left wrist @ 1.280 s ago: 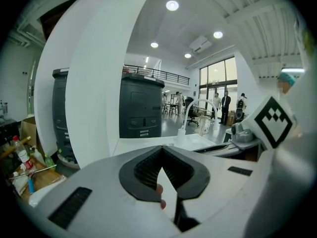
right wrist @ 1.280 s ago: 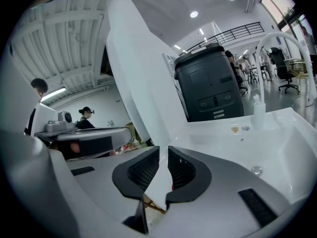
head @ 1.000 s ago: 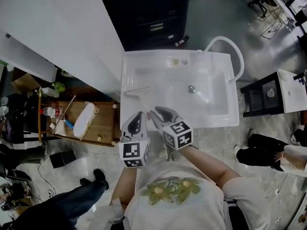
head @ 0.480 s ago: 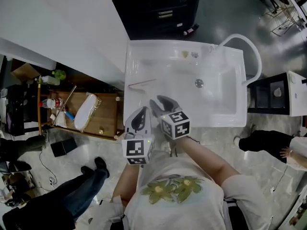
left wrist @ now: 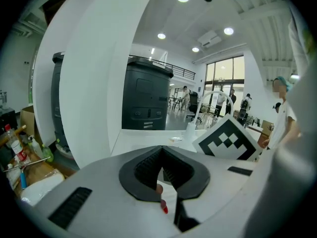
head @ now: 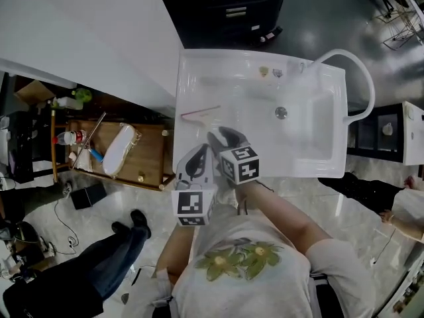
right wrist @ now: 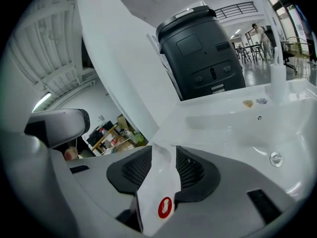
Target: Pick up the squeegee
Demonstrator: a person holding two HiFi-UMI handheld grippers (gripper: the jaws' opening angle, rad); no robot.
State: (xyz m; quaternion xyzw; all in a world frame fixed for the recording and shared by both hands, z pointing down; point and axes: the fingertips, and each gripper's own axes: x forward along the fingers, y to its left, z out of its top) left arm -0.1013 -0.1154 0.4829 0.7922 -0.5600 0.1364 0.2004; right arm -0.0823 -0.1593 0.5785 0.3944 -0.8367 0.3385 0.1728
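Note:
The squeegee (head: 201, 114) lies on the white sink's left ledge, its red-edged blade far from me and its white handle running back toward me. In the right gripper view the white handle with a red logo (right wrist: 159, 192) lies between the two dark pads. My right gripper (head: 216, 136) is over the handle's near end and its jaws are opening; I see no squeeze on the handle. Just left of it, my left gripper (head: 198, 159) hangs over the sink's front edge. In the left gripper view, the left gripper (left wrist: 162, 150) has its tips touching and holds nothing.
The sink (head: 318, 171) has a drain (head: 281, 112) and a white arched hose (head: 361, 78) at its right. A white partition (head: 86, 38) and a black bin (head: 225, 12) stand behind. A wooden shelf with bottles (head: 126, 171) is at the left, and a person's legs (head: 99, 270) below it.
Both grippers have come down and forward over the sink's front edge. The right one now reaches the near end of the squeegee handle.

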